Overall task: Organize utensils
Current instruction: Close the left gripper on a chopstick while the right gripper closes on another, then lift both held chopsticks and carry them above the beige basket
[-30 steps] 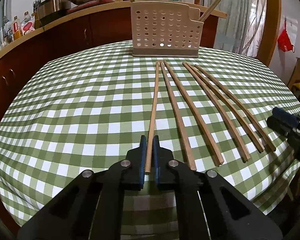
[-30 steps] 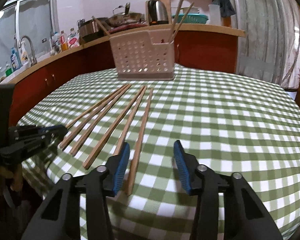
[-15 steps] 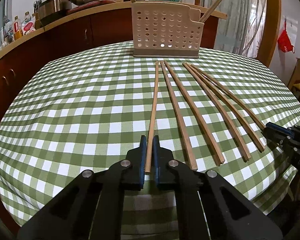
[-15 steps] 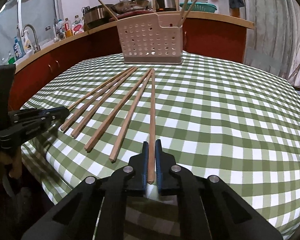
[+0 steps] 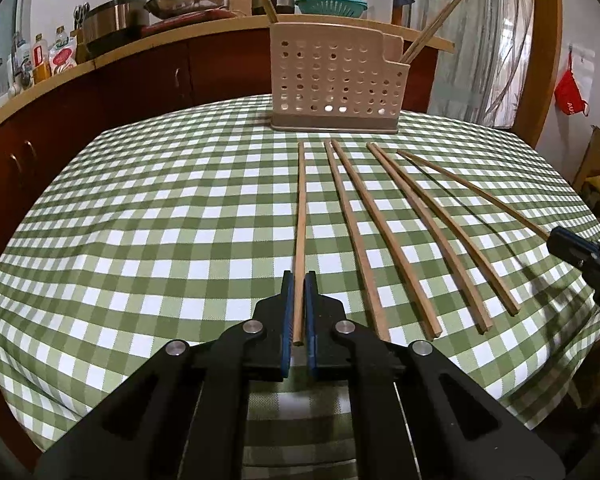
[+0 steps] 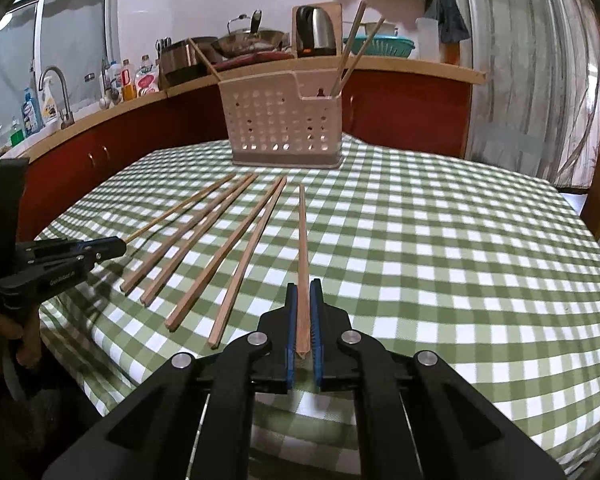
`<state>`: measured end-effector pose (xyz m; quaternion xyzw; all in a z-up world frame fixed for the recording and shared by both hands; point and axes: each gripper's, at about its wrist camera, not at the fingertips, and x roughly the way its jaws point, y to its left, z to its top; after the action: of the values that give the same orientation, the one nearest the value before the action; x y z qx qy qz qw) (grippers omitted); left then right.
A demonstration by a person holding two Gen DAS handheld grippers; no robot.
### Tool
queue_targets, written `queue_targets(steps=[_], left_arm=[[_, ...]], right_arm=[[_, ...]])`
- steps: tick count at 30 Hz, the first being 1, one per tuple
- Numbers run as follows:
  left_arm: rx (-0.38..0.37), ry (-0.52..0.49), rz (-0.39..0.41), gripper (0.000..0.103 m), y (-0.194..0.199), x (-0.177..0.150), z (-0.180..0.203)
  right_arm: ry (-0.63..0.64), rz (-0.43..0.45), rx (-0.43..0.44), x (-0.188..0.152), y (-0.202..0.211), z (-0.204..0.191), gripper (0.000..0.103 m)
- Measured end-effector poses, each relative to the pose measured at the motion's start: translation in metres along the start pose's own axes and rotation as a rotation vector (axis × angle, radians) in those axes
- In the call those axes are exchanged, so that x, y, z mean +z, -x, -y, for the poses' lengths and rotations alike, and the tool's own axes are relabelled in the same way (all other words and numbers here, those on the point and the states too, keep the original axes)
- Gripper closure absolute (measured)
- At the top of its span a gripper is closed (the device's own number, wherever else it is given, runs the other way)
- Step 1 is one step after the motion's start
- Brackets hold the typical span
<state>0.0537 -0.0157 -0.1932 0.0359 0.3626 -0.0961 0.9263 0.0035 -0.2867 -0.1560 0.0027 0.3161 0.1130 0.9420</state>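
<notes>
Several wooden chopsticks lie in a fan on the green checked tablecloth. My left gripper is shut on the near end of the leftmost chopstick. My right gripper is shut on the near end of the rightmost chopstick. Each gripper shows in the other's view, the right one at the far right and the left one at the far left, each shut on the end of a thin chopstick. A beige perforated utensil holder stands at the table's far side with chopsticks in it.
Other chopsticks lie loose between the two held ones. Behind the table runs a red cabinet counter with pots, a kettle and bottles. A curtain hangs at the right. The table edge is just under both grippers.
My right gripper was open beside a chopstick a second ago; it has shut on the chopstick's end. My left gripper stays shut on its chopstick, and the held ends have risen slightly.
</notes>
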Motion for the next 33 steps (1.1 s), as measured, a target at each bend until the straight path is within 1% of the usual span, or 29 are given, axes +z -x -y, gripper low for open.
queue_targets(steps=[6, 11, 12, 13, 16, 18, 20, 23, 25, 26, 33], left_arm=[[0.004, -0.025, 0.024, 0.097, 0.009, 0.003, 0.005], [0.009, -0.02, 0.051, 0.097, 0.018, 0.008, 0.002], [0.009, -0.018, 0.057, 0.098, 0.02, 0.008, 0.001], [0.01, -0.014, 0.065, 0.101, 0.023, 0.01, 0.0], [0.014, -0.008, 0.085, 0.102, 0.028, 0.013, -0.002], [0.004, -0.004, 0.077, 0.102, 0.027, 0.012, -0.003], [-0.003, -0.015, 0.053, 0.102, 0.023, 0.009, -0.002], [-0.008, -0.012, 0.019, 0.098, 0.014, 0.001, -0.001], [-0.009, -0.014, -0.007, 0.086, 0.008, -0.005, 0.0], [-0.009, -0.012, -0.015, 0.084, 0.006, -0.007, -0.001], [-0.009, 0.005, -0.053, 0.08, -0.007, -0.017, -0.005]], right_arm=[[0.006, 0.027, -0.014, 0.006, 0.007, 0.0, 0.096], [0.008, 0.048, -0.02, 0.011, 0.011, -0.002, 0.096], [0.009, 0.052, -0.021, 0.012, 0.012, -0.002, 0.096], [0.01, 0.056, -0.023, 0.013, 0.014, -0.003, 0.096], [0.01, 0.073, -0.028, 0.017, 0.018, -0.001, 0.096], [0.009, 0.081, -0.032, 0.019, 0.019, -0.001, 0.096], [0.009, 0.079, -0.033, 0.019, 0.02, -0.001, 0.096], [0.009, 0.072, -0.03, 0.019, 0.018, -0.002, 0.096], [0.009, 0.068, -0.027, 0.018, 0.018, -0.002, 0.096], [0.009, 0.066, -0.026, 0.017, 0.018, -0.002, 0.096], [0.004, 0.061, -0.021, 0.015, 0.016, -0.002, 0.096]])
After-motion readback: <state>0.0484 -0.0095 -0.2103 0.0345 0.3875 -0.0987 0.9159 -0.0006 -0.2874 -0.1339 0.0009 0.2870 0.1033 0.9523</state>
